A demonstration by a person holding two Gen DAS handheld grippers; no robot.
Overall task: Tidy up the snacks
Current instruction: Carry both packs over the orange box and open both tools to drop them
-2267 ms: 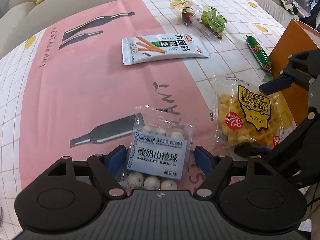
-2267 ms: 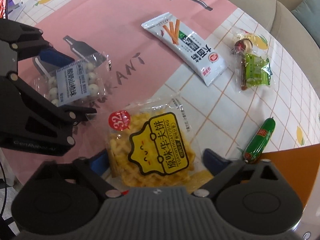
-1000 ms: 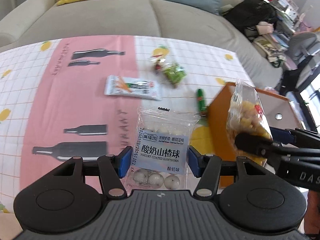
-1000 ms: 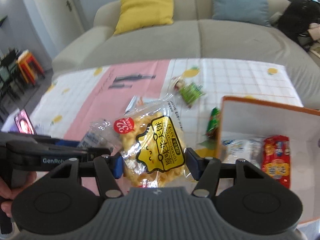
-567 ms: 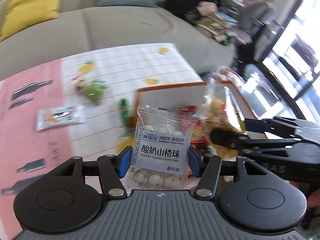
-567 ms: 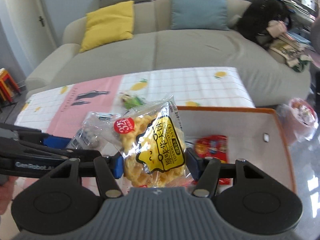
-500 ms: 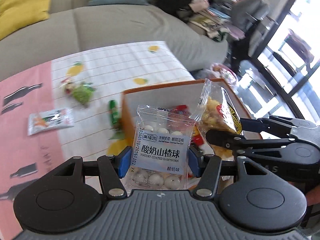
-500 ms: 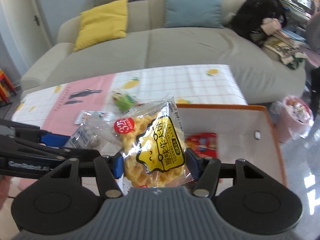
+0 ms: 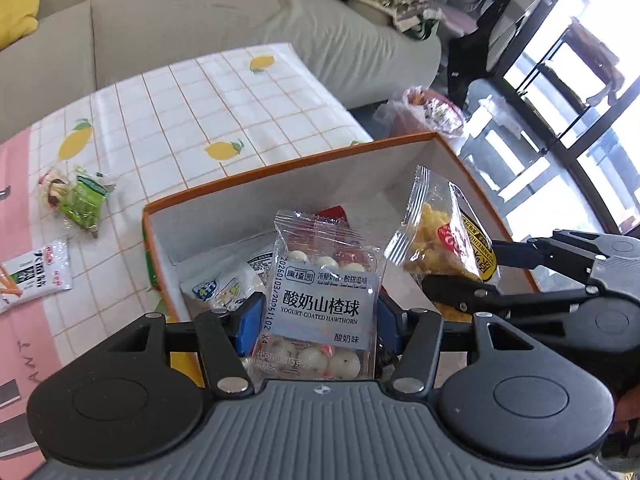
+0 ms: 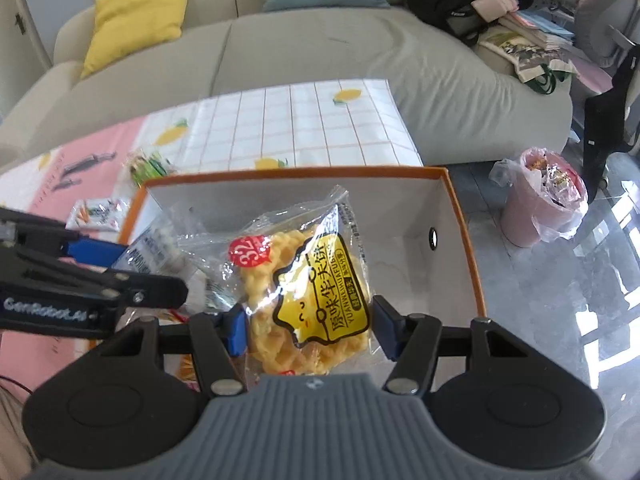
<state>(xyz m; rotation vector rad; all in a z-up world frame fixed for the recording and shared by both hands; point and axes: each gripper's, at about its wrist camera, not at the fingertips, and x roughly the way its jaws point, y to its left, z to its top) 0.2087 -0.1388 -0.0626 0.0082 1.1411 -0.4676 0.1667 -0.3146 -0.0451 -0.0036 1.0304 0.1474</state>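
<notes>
Orange-rimmed box (image 9: 288, 168) is lying directly below both tools, left tool (image 9: 318, 320) clamping hawthorn packet (image 9: 326, 300), right tool (image 10: 306, 330) clamping waffle packet (image 10: 312, 280).

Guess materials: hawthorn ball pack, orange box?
Hawthorn ball pack: thin clear plastic film, glossy, balls visible through it, with a printed label panel. Orange box: probably coated cardboard, with thin flat walls, matte white inside and an orange rim; rigid plastic can't be excluded.

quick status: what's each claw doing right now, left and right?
Left claw: closed on the yogurt-coated hawthorn packet, over the orange box.
Right claw: closed on the yellow waffle-cookie bag, over the same box.
</notes>
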